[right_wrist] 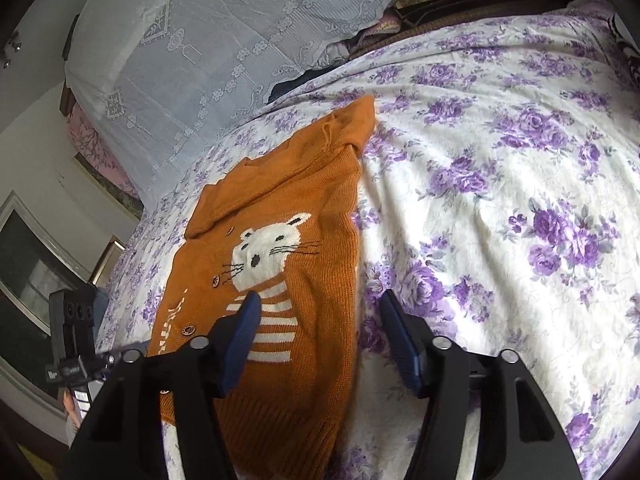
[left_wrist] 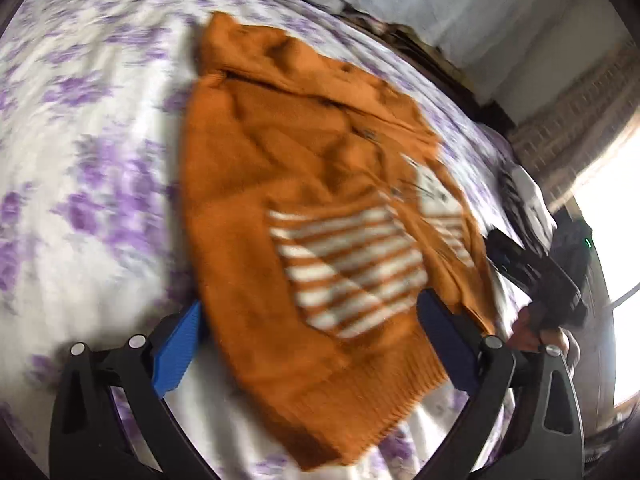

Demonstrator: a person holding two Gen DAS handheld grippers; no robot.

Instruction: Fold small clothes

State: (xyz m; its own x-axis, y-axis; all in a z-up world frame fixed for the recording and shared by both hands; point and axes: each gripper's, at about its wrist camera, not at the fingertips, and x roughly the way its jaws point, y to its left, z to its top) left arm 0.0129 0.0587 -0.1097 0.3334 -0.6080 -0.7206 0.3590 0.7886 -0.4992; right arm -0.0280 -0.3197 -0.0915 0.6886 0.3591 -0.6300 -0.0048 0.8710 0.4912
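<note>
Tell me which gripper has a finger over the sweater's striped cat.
The right gripper: its left finger overlaps the striped cat on the orange sweater. The left gripper sits at the hem, both open.

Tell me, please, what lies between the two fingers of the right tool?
In the right wrist view, the open right tool frames the orange sweater's side edge and a strip of the floral bedsheet. Nothing else lies there.

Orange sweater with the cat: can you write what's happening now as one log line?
orange sweater: spread on flowered bedspread | left gripper: open, above hem | right gripper: open, at sweater's edge | holding: nothing
</note>
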